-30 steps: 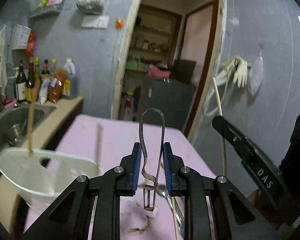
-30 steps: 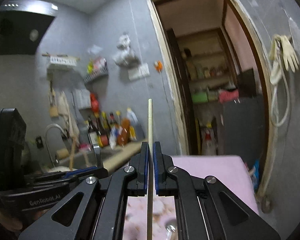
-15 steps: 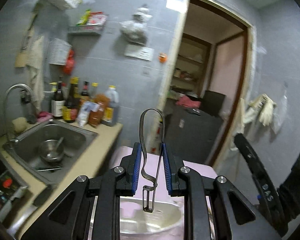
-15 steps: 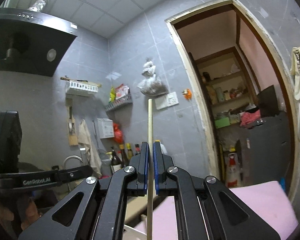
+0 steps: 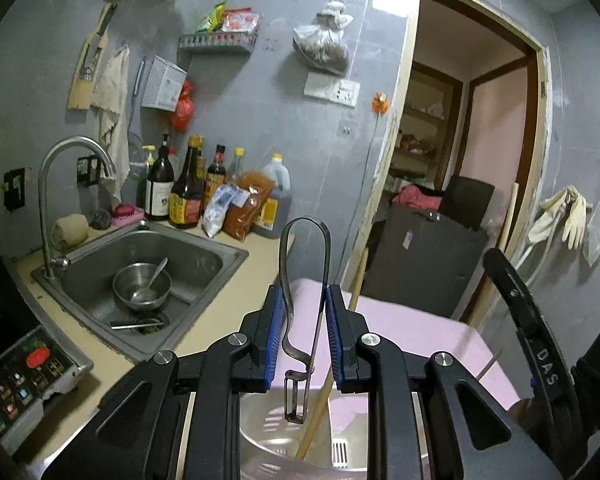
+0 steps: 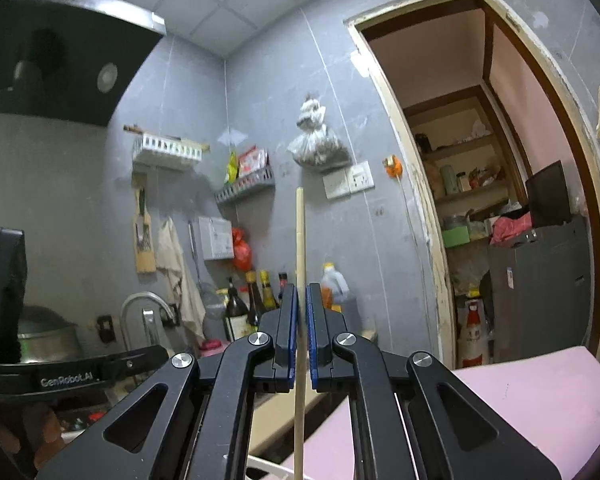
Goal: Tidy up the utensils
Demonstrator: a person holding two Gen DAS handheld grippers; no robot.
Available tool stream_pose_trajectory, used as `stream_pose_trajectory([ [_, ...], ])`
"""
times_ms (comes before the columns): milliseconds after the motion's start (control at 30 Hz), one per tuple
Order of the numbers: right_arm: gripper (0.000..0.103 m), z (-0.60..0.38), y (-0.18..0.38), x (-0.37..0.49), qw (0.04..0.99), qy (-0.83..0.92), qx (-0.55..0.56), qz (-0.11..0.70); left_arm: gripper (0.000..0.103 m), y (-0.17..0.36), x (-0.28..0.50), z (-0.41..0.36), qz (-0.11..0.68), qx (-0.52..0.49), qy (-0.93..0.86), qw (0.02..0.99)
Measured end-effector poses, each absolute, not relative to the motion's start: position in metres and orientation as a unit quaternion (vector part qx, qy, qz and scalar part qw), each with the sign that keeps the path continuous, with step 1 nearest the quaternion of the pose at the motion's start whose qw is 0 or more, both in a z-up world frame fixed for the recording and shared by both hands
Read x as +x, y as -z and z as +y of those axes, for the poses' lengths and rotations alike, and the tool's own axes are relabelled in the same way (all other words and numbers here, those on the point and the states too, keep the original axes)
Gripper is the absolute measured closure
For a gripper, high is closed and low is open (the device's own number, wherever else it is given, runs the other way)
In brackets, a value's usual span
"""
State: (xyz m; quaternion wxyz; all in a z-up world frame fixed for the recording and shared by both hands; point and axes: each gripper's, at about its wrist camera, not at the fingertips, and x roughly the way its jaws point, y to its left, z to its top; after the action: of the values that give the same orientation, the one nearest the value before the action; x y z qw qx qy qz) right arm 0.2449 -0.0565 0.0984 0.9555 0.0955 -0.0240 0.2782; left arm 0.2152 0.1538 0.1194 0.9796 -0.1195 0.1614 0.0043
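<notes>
**Steel peeler and wooden chopstick both gripped, holder below**

Steel first: our left gripper [image 5: 302, 336] has its blue pads pressed narrow on a wire-handled peeler [image 5: 303, 280], loop end pointing away, blade end hanging back toward the camera. Our right gripper [image 6: 302, 336] is clamped nearly flat on a single wooden chopstick [image 6: 299, 248], which stands straight up along the fingers.

Just under the left jaws sits a white utensil holder [image 5: 268, 424] on the pink table [image 5: 412, 328]; another chopstick [image 5: 320, 404] already leans inside it. Its white rim also shows at the bottom of the right view.

Farther out: sink [image 5: 204, 256] with a metal bowl [image 5: 142, 286], sauce bottles [image 5: 186, 196] along the grey wall.

Our read: the drop-off comes next. We should bring each tool over the holder's mouth, tip it so the long axis points down into the opening, and release only once the lower end is past the rim. One hand at a time seems wise, so the grippers don't crowd each other.
</notes>
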Motion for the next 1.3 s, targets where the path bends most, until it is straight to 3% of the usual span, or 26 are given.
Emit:
stream_pose_trajectory([
  [600,0.099,-0.042,-0.077,0.245,0.952,-0.301,0.016,0.061,0.083,-0.084,0.226,0.146,0.220,-0.136,0.019,0.966],
  [733,0.092,-0.047,-0.082,0.240,0.951,-0.302,0.016,0.065,0.063,-0.092,0.217,0.145,0.200,-0.138,0.012,0.970],
  [867,0.081,-0.058,-0.091,0.236,0.951,-0.301,0.025,0.061,0.060,-0.102,0.212,0.142,0.185,-0.137,0.010,0.973],
  [933,0.078,-0.066,-0.098,0.231,0.953,-0.296,0.026,0.056,0.051,-0.107,0.210,0.138,0.177,-0.134,0.011,0.975],
  [1067,0.057,-0.086,-0.108,0.224,0.957,-0.284,0.036,0.043,0.040,-0.116,0.202,0.125,0.152,-0.123,0.011,0.981],
  [1200,0.047,-0.116,-0.117,0.213,0.962,-0.265,0.046,0.032,0.023,-0.121,0.196,0.107,0.136,-0.111,0.014,0.984],
  [1300,0.033,-0.135,-0.122,0.207,0.966,-0.253,0.048,0.029,0.014,-0.125,0.192,0.091,0.121,-0.101,0.020,0.987],
])
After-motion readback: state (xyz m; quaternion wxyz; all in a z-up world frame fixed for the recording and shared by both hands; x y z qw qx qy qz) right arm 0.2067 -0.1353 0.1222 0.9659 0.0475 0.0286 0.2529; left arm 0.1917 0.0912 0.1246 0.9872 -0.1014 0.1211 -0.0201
